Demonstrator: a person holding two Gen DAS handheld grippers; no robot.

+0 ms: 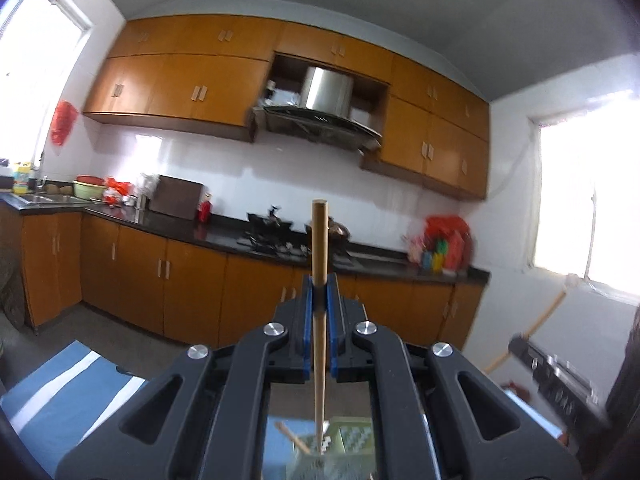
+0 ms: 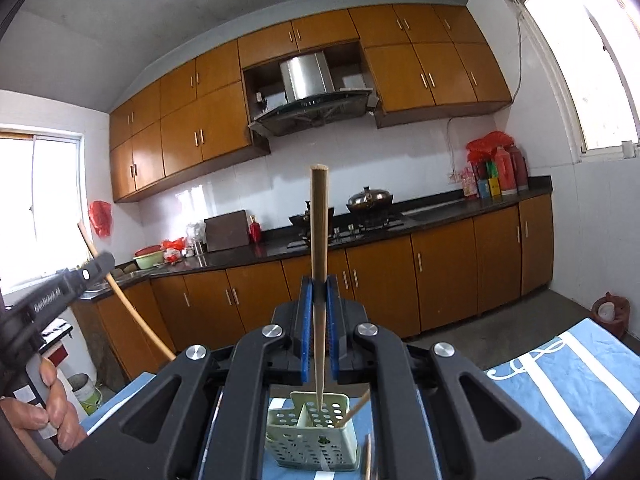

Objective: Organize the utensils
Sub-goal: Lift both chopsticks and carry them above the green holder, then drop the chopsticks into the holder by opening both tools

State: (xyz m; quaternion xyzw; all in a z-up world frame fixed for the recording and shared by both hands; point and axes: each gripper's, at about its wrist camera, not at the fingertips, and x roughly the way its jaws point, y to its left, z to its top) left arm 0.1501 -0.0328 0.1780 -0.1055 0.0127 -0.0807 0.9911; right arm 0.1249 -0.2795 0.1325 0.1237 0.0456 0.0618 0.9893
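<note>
- Left hand-held gripper pinches a chopstick that stands from 6 to 12 o'clock.
- Right hand-held gripper pinches another stick the same way.
- Green holder sits on the bench at 6 o'clock below the right one, a stick leaning in it.

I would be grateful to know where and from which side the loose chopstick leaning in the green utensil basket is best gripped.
Grip the leaning chopstick on its free upper end, coming from above and from the right of the green utensil basket. It slants up past the right rim, so that end stands clear while its lower end sits inside. Both the left gripper and right gripper are already shut on chopsticks of their own.
</note>
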